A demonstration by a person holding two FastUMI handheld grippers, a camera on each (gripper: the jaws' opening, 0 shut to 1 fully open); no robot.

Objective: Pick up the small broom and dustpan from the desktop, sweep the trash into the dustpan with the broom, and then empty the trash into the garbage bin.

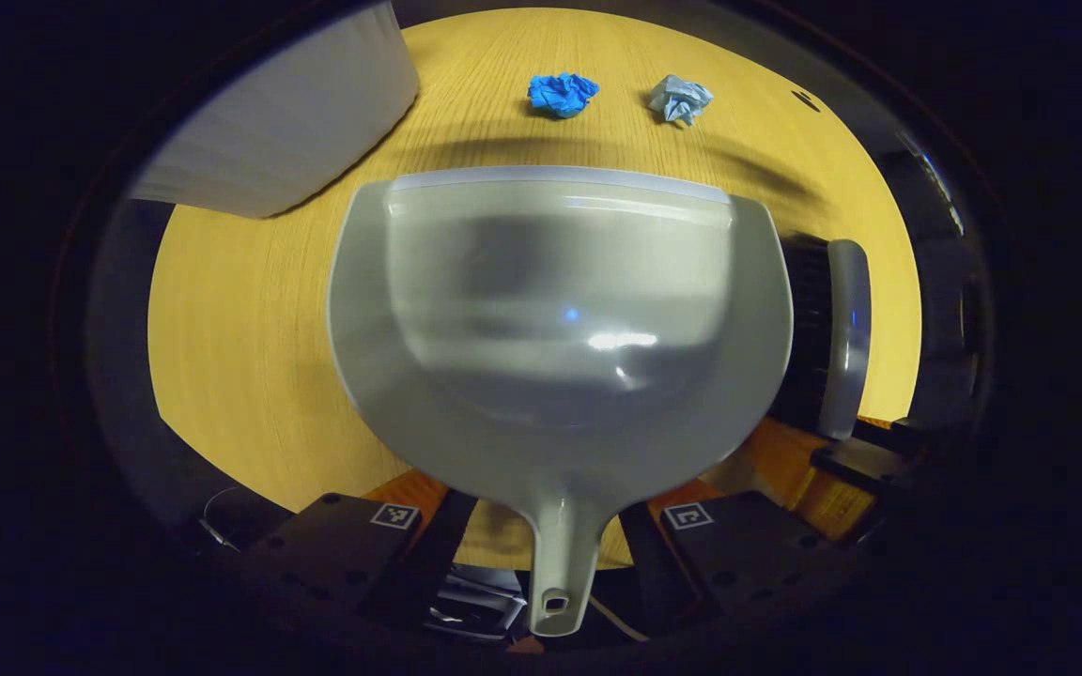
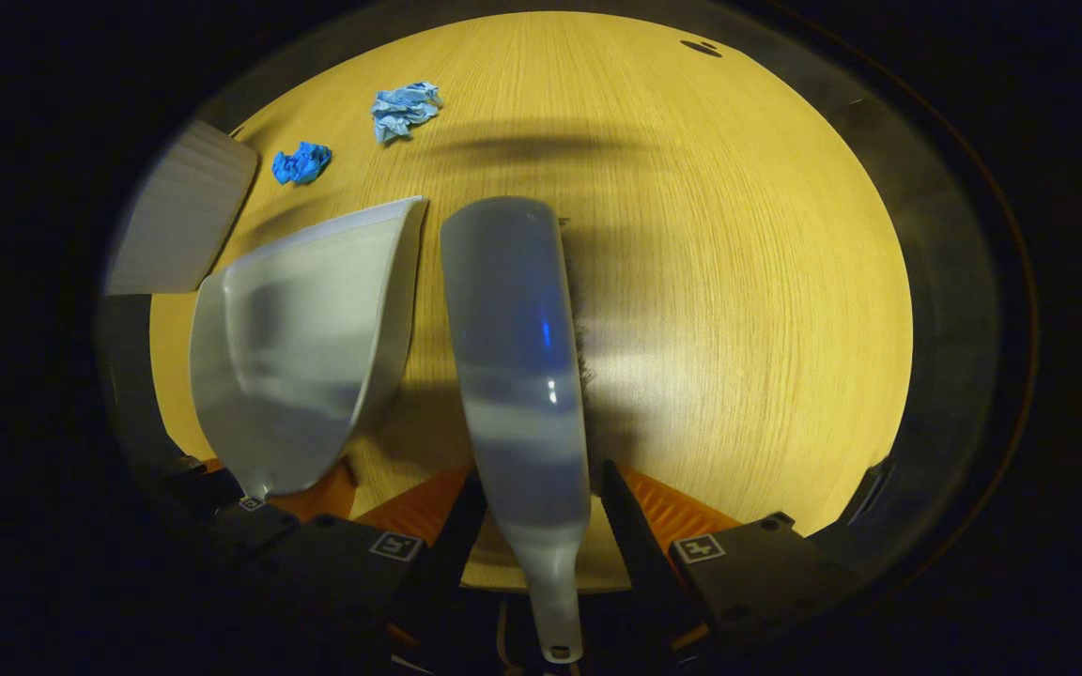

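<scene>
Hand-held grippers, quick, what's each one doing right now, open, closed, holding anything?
Left hand-held gripper: open, its fingers on either side of the dustpan handle, not pressing it.
Right hand-held gripper: open, fingers flanking the broom handle.

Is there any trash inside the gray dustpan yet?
No. The dustpan looks empty inside. Both crumpled paper balls, bright blue and pale blue, lie on the table beyond its front edge. The tabletop beneath the pan is hidden.
</scene>
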